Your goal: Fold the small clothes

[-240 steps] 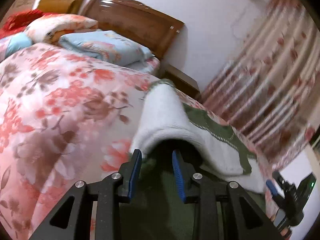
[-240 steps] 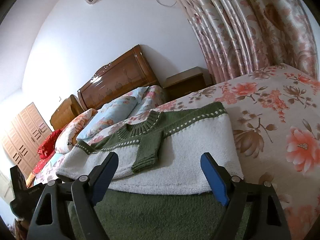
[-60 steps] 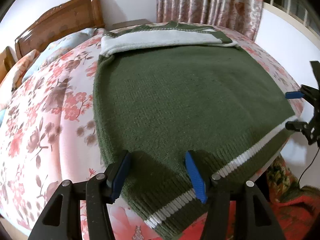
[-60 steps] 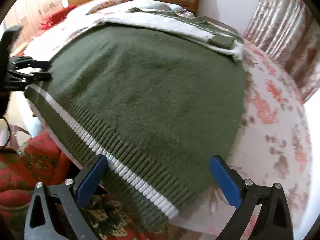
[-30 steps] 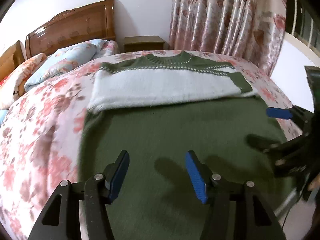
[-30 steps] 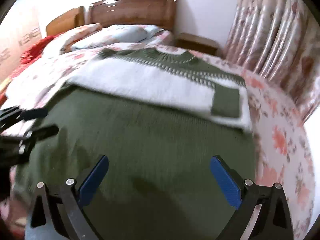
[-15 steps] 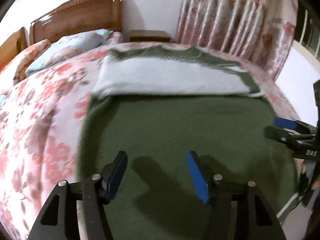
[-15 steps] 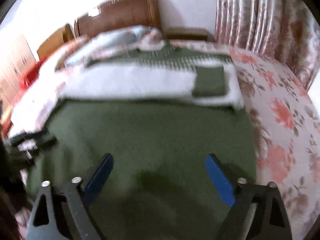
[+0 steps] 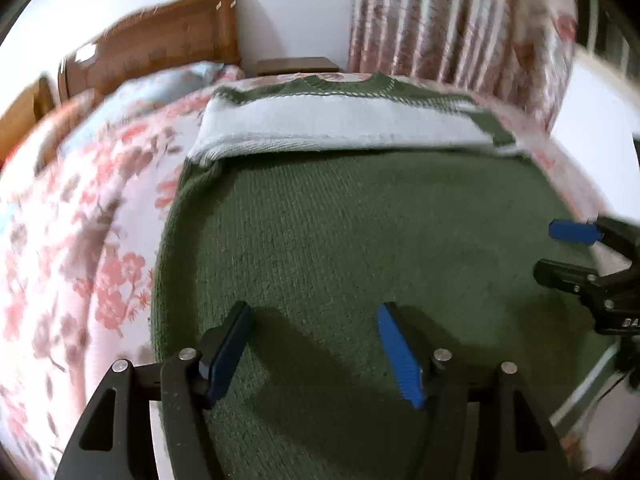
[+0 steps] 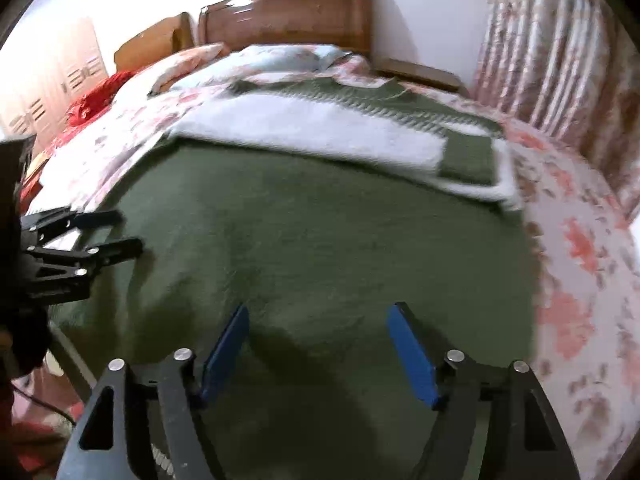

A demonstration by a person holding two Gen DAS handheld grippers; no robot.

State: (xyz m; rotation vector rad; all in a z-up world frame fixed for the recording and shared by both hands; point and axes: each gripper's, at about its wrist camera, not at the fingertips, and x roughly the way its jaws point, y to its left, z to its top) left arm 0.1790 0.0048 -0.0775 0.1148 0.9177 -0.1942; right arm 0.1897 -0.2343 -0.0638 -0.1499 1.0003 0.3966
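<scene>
One green sweater [image 9: 360, 220] lies spread across the flowered bedspread [image 9: 80, 240], its long axis running from the near edge of the bed toward the wooden headboard [image 10: 288, 12]. The collar points to the far end, and the dark green body fills the near part. Its white band [image 9: 332, 128] crosses from left to right at the far part, with a green sleeve cuff [image 10: 468, 156] folded over it on the right side.

There are two tools, both above the near part of the sweater. The left tool [image 9: 316, 344] has just been spreading its jaws; they stand apart with nothing between them, only knit below. The right tool [image 10: 320, 348] likewise has its blue pads [image 10: 412, 356] wide apart and empty.

On the right tool's body, seen at the right edge of the left wrist view, white letters "DA" show; the rest is cut off.

Two pillows [image 10: 280, 60] rest by the headboard, a nightstand [image 9: 296, 66] sits at the far side, and striped flowered curtains [image 10: 560, 60] hang on the right.
</scene>
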